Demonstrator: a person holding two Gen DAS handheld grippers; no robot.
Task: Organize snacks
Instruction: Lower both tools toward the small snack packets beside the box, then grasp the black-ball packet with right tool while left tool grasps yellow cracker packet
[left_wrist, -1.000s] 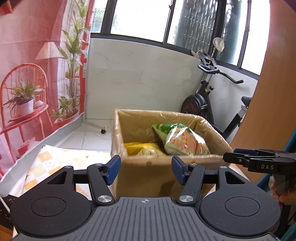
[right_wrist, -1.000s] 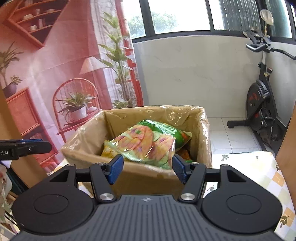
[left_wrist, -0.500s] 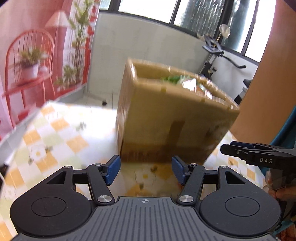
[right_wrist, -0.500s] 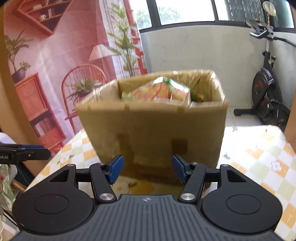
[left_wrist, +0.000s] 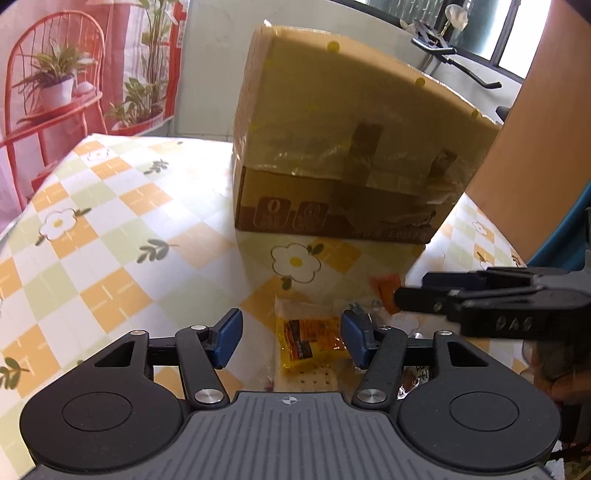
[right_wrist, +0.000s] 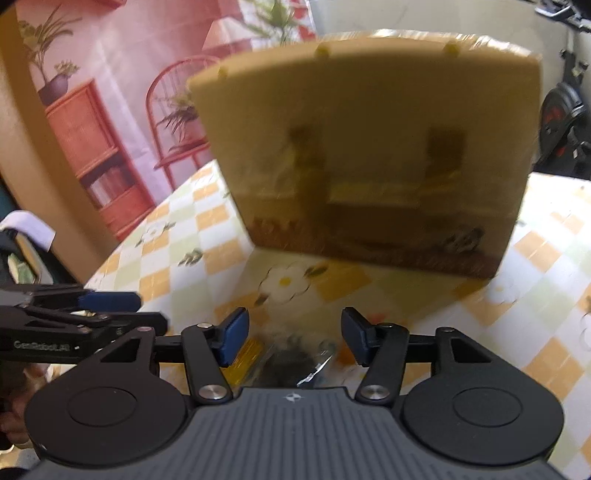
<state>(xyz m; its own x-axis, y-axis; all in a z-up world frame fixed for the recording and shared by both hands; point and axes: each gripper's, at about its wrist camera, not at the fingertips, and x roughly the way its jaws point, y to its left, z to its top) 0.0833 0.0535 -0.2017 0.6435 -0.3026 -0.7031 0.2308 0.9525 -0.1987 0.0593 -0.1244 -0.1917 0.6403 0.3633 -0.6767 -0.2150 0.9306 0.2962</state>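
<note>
Cardboard box (left_wrist: 343, 147) upright on checked floral tablecloth (left_wrist: 110, 236), far side of table, contents hidden from both views

Yellow snack packet (left_wrist: 310, 341) flat on cloth, near side, between blue pads of left gripper (left_wrist: 291, 338); jaws spread and closing, pads clear of packet

Right gripper (right_wrist: 294, 339) just right of left one, jaws spread and closing over blurred dark wrapper (right_wrist: 291, 360), no contact visible

Orange packet (left_wrist: 386, 291) near box's right corner

Exercise bike (right_wrist: 565, 114) far right

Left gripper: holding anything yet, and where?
Nothing held. The left gripper is closing, its pads either side of the yellow packet on the table, not pressing it.
</note>
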